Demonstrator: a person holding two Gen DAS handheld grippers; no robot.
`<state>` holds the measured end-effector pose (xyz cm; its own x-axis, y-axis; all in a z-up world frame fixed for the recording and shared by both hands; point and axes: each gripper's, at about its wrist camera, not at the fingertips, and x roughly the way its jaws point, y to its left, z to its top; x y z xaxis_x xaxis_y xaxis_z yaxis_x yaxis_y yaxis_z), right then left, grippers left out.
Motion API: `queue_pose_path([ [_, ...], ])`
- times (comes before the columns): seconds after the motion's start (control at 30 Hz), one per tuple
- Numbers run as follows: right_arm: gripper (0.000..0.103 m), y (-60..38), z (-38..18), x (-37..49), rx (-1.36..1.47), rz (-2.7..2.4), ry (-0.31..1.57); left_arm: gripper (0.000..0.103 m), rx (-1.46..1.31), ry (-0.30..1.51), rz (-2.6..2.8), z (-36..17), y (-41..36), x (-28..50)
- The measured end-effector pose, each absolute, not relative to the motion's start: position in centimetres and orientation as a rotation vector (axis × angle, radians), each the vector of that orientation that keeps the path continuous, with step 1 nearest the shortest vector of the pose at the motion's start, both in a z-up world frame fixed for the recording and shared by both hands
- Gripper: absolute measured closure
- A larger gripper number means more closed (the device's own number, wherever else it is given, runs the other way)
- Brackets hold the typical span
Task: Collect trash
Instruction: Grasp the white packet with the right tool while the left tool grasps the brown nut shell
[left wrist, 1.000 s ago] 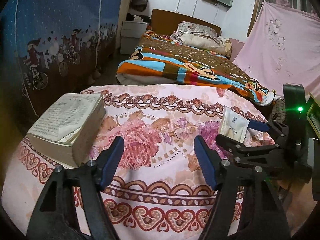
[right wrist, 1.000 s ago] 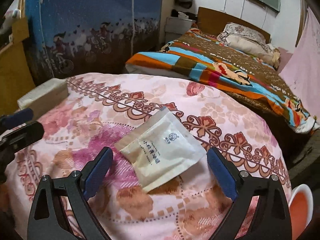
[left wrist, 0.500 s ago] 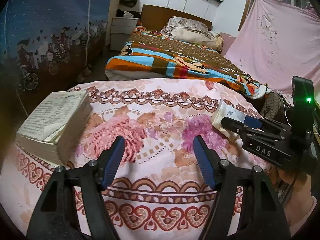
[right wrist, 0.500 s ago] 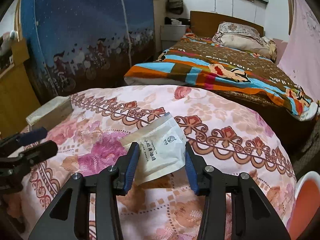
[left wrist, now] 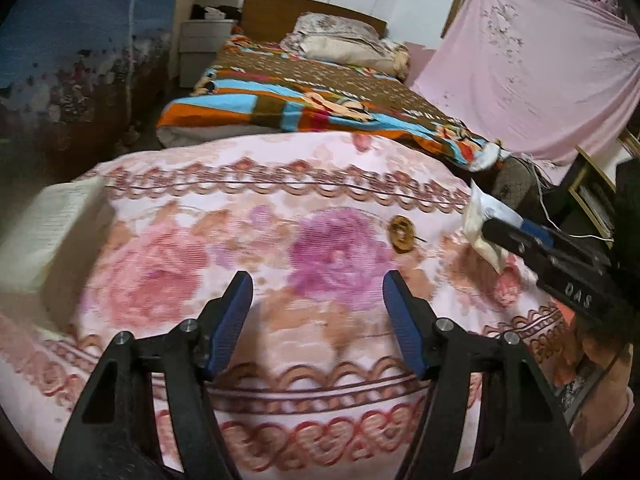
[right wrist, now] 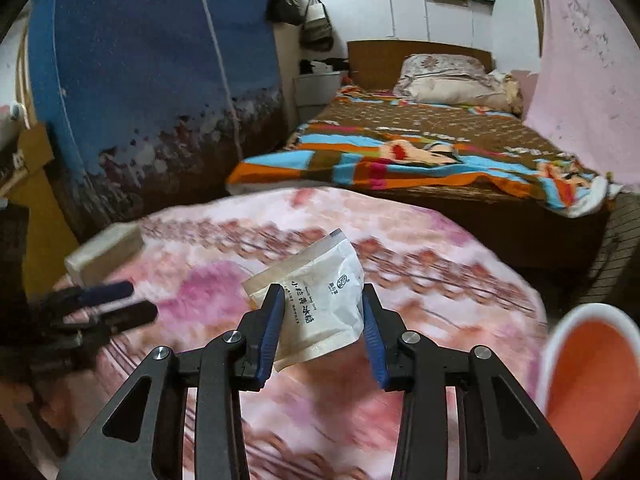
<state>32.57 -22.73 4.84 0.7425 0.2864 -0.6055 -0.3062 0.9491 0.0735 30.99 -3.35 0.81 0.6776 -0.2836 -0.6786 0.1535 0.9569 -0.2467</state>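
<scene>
right gripper: jaws have just been closing and now pinch a white printed sachet from both sides; packet is crumpled and lifted clear of the flowered cloth, its lower corner hanging free. cloth under it motion-blurred, pattern smeared. at lower right an orange bin with white rim, cut off by the frame edge, inside not visible.

left gripper: jaws partly apart and have just been narrowing a little, nothing between them, only bare cloth beyond the tips. past them, toward the right, a small round brown item lies alone on the cloth; too blurred to identify. right of that, the other gripper with the sachet, partly cut off by the frame.

left edge: a thick book, blurred, near the cloth's edge. wide empty cloth between book and brown item.

far: drop beyond the cloth's rim, then a bed with a striped blanket, pillow, pink sheet hanging right, blue curtain left.
</scene>
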Motion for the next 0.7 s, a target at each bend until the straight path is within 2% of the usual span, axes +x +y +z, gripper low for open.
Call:
queue_pose_path([
  [0.5, 0.067, -27.4, 4.7, 31.4, 0.087, 0.267, 0.634, 0.064, -0.058, 0.872, -0.302, 0.3, -10.5, 35.0],
  [0.7, 0.067, -28.1, 4.6, 31.1, 0.126, 0.263, 0.621, 0.083, 0.0, 0.886, -0.276, 0.1, -12.2, 35.6],
])
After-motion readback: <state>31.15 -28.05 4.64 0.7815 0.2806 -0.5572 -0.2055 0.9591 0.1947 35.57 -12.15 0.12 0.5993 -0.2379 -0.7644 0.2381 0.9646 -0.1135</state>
